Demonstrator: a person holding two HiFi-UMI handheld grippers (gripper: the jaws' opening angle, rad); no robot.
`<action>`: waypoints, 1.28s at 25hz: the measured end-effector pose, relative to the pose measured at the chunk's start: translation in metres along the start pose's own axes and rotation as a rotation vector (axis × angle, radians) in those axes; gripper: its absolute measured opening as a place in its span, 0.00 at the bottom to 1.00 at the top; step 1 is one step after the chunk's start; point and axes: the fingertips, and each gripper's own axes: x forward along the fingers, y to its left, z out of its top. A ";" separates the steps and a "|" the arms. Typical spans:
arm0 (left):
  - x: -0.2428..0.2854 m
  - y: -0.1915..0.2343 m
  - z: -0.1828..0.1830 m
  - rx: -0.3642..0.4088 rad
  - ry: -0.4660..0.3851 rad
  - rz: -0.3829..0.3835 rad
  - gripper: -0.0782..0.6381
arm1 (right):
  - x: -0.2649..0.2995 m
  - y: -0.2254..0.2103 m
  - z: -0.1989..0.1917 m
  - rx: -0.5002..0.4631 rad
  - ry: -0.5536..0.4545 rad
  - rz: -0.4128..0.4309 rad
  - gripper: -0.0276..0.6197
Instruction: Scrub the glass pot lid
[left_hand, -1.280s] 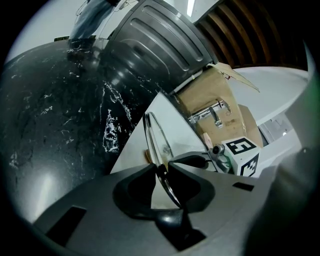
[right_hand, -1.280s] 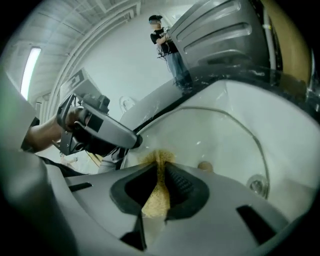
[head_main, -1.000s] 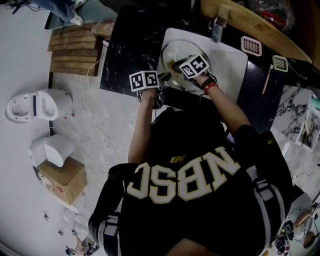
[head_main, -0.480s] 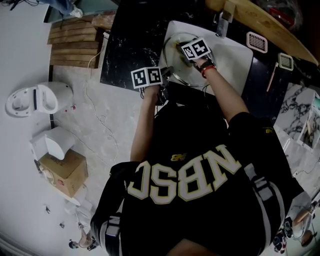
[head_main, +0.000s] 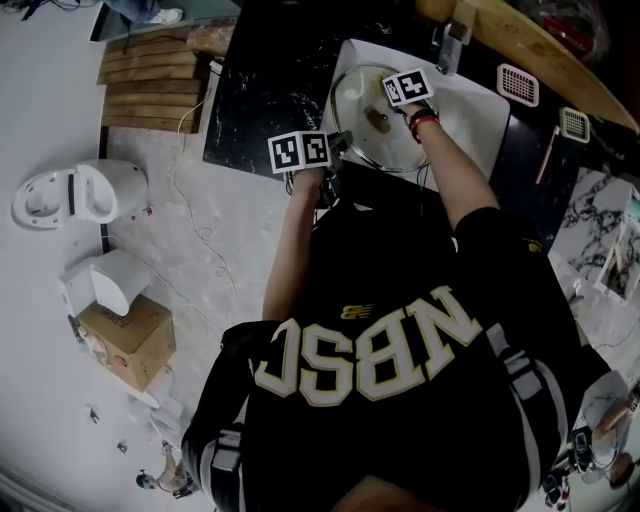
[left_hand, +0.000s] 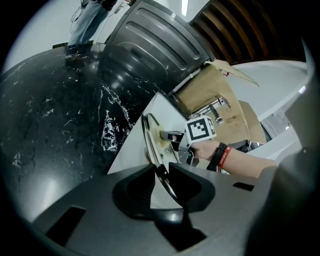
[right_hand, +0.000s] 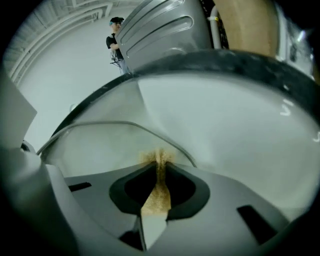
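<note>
1. Clenched on near rim of glass pot lid (left_hand: 151, 142): left gripper (left_hand: 161, 174). Lid held edge-on, tilted over sink (head_main: 470, 115).
2. Pinched in right gripper (right_hand: 159, 172): yellow scrub pad (right_hand: 156, 197), tip seemingly touching the glass.
3. Lid face straight ahead of right gripper, near the centre.
4. Next, prob.: sweep across the glass w/ left bracing.

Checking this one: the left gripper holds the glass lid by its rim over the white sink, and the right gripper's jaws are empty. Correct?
No. The jaws of the right gripper are not empty: the right gripper view shows them shut on a yellow-brown scrub pad against the glass lid. The rest holds: the left gripper grips its rim over the white sink.
</note>
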 end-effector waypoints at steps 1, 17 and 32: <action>0.000 0.000 0.000 0.000 0.000 -0.001 0.24 | -0.001 -0.009 -0.009 0.002 0.022 -0.008 0.15; 0.000 0.001 0.001 0.003 0.005 -0.017 0.25 | -0.064 -0.010 -0.132 -0.152 0.439 0.274 0.14; -0.001 0.003 0.001 -0.013 0.011 -0.021 0.24 | -0.102 0.092 -0.138 -0.328 0.449 0.560 0.14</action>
